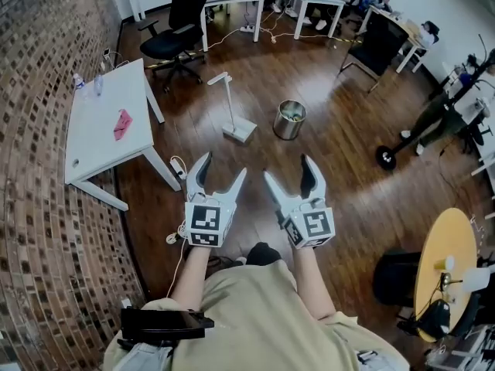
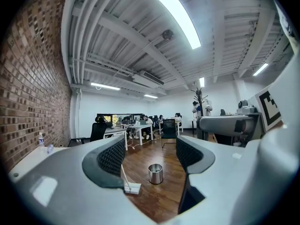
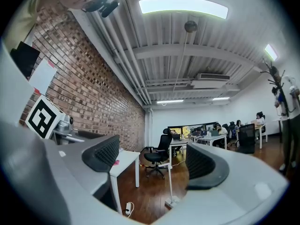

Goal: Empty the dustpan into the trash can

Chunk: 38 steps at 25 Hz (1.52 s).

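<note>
Dustpan [image 1: 239,131] stands near the can [image 1: 290,120], handle upright for an easy grab. Left gripper [image 1: 223,166] and right gripper [image 1: 286,167] point toward it, both wide and empty.

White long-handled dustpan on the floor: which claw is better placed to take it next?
Probably left: the open left claw stands before the white dustpan; the right claw is nearer the metal trash can.

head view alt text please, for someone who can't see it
Seen from above, a person holds out the left gripper and right gripper, both open and empty, over a dark wood floor. Ahead stand a white long-handled dustpan and, to its right, a metal trash can; a white table sits left by a brick wall.
</note>
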Tool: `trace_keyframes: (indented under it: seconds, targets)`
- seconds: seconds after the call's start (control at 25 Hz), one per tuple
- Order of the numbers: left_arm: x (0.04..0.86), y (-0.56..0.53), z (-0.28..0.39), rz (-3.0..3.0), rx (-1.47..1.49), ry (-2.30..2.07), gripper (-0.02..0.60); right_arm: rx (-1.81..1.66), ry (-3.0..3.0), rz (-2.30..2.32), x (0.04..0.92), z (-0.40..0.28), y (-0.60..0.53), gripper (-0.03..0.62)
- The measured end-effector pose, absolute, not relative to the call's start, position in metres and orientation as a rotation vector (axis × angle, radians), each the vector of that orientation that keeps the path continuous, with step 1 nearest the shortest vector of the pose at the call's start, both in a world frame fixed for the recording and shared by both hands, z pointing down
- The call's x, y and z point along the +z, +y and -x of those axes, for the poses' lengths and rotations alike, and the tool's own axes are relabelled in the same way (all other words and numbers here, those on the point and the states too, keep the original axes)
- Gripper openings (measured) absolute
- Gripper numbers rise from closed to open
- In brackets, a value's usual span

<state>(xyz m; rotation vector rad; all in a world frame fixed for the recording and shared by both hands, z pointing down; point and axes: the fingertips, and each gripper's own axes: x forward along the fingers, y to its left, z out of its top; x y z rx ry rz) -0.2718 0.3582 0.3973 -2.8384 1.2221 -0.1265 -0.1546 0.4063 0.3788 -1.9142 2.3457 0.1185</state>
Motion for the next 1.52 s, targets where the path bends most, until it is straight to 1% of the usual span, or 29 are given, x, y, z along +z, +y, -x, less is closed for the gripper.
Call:
trace_keyframes:
  seconds: [0.6, 0.88, 1.08, 1.52]
  targets:
    - [0.408, 0.324, 0.233, 2.869, -0.148, 1.147, 0.321, 0.083, 2.296, 1.973, 0.391, 0.117, 0.377, 0.430]
    - [0.417, 0.298, 0.227, 2.861, -0.150, 1.174, 0.321, 0.070, 2.313, 1.946, 0.400, 0.112, 0.351, 0.430]
    - [0.427, 0.271, 0.212, 2.878, -0.171, 1.174, 0.321, 0.012, 2.314, 1.969, 0.420, 0.094, 0.331, 0.431]
    - [0.424, 0.198, 0.153, 2.890, -0.197, 1.191, 0.321, -0.016, 2.313, 1.956, 0.413, 0.028, 0.260, 0.430]
